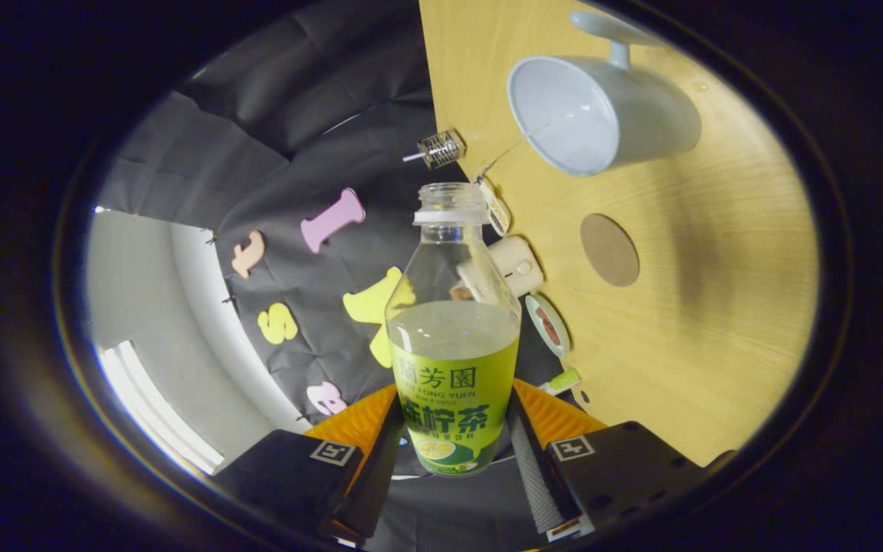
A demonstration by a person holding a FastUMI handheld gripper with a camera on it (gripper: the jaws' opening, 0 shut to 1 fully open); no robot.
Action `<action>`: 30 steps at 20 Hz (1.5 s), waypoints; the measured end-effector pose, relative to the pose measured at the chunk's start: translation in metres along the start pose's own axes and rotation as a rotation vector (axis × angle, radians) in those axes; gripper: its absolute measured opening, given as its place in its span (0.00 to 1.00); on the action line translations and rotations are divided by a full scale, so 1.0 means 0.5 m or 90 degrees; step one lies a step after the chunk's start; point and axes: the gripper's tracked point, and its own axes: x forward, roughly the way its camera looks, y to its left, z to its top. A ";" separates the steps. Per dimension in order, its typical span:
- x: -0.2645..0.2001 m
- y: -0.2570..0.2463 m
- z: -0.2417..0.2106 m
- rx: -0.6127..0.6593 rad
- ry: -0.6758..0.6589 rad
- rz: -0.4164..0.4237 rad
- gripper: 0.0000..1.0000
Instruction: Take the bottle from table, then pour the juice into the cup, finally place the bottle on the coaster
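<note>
Gripper view: tool (453, 437) clamps bottle (453, 345), base hidden.

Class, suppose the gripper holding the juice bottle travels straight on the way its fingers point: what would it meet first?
The gripper is shut on the bottle. Straight ahead past the bottle's open neck hangs the black cloth wall. The table and cup lie off to one side. Depth is unclear, so the wall is likely first.

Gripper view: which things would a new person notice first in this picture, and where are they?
First, the open bottle with a green label, about half full of pale juice, held between the gripper fingers. Beyond its mouth a white cup stands on the wooden table, which appears tilted in this view. A round brown coaster lies between bottle and cup.
</note>
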 end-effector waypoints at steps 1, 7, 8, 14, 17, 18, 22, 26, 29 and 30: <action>0.003 0.001 -0.001 0.005 -0.001 0.002 0.77; 0.003 0.014 0.001 0.029 -0.009 0.020 0.77; 0.002 0.019 0.001 0.039 -0.010 0.024 0.77; 0.004 0.045 0.000 0.080 -0.013 0.048 0.77; 0.003 0.057 -0.004 0.094 -0.008 0.060 0.77; 0.001 0.061 -0.004 0.099 -0.006 0.065 0.77; -0.004 0.071 -0.001 0.118 -0.006 0.082 0.77; -0.004 0.078 -0.001 0.131 -0.006 0.089 0.77; -0.006 0.079 0.002 0.130 -0.010 0.090 0.77; -0.004 0.077 0.001 0.127 -0.012 0.093 0.77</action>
